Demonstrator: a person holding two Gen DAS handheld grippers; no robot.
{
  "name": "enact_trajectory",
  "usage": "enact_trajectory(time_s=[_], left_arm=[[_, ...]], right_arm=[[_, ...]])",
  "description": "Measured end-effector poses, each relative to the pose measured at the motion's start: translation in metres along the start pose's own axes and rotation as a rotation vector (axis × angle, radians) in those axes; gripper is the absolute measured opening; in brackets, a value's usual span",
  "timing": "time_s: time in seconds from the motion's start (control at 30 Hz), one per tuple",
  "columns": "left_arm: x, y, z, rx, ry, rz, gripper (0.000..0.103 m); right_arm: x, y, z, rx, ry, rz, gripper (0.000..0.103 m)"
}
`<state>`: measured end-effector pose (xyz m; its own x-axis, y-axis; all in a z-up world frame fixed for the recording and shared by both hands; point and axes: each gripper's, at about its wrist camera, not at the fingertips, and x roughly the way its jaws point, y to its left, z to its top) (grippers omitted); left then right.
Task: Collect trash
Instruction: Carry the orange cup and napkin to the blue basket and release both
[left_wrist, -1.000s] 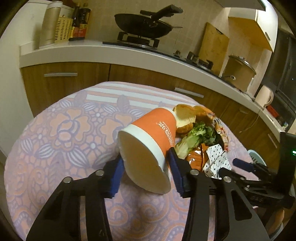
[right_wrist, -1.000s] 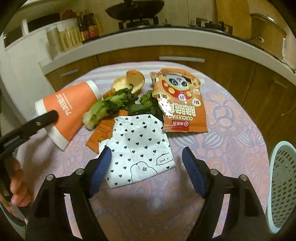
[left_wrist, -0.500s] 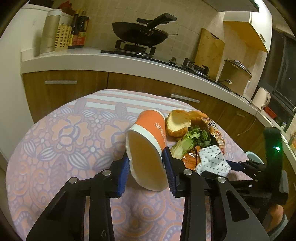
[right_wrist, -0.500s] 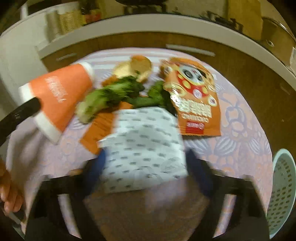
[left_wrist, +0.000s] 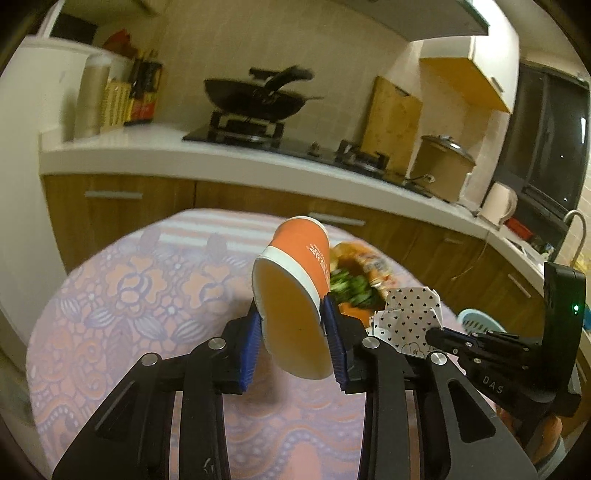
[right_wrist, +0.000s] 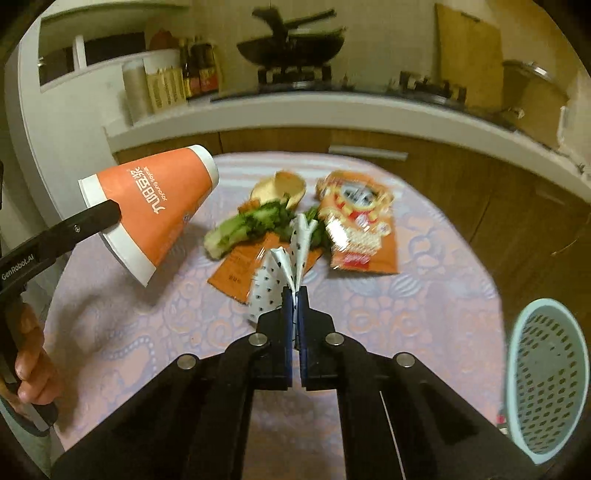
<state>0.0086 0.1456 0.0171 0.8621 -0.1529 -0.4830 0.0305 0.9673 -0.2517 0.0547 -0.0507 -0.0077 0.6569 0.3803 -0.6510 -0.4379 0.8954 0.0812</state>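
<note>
Your left claw (left_wrist: 293, 341) is clamped on the orange paper cup with the white rim (left_wrist: 295, 291), held tilted above the floral-clothed counter (left_wrist: 122, 295). Your right claw (right_wrist: 294, 314) has just been closing and now pinches the white heart-printed paper wrapper (right_wrist: 275, 277), lifted near the greens (right_wrist: 247, 225) and the orange snack bag (right_wrist: 356, 229).

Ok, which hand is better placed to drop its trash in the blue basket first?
Right. The right gripper, shut on the heart-print paper, has the blue basket on its own side; the left gripper, holding the orange cup, sits farther away.
</note>
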Motion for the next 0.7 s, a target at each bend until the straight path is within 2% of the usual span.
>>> enact_trajectory(time_s=[0.2, 0.4, 0.57, 0.7], left_arm=[[-0.004, -0.051, 0.016, 0.091, -0.022, -0.075, 0.03], [0.008, -0.114, 0.022, 0.193, -0.022, -0.151, 0.03], [0.03, -0.165, 0.016, 0.248, 0.018, -0.225, 0.03], [0.053, -0.213, 0.007, 0.33, 0.06, -0.266, 0.03]], right_arm=[[-0.047, -0.032, 0.007, 0.045, -0.094, -0.055, 0.001], [-0.087, -0.082, 0.005, 0.12, -0.155, -0.13, 0.001], [-0.11, -0.128, -0.005, 0.184, -0.172, -0.211, 0.001], [-0.126, -0.168, -0.02, 0.252, -0.181, -0.273, 0.001]])
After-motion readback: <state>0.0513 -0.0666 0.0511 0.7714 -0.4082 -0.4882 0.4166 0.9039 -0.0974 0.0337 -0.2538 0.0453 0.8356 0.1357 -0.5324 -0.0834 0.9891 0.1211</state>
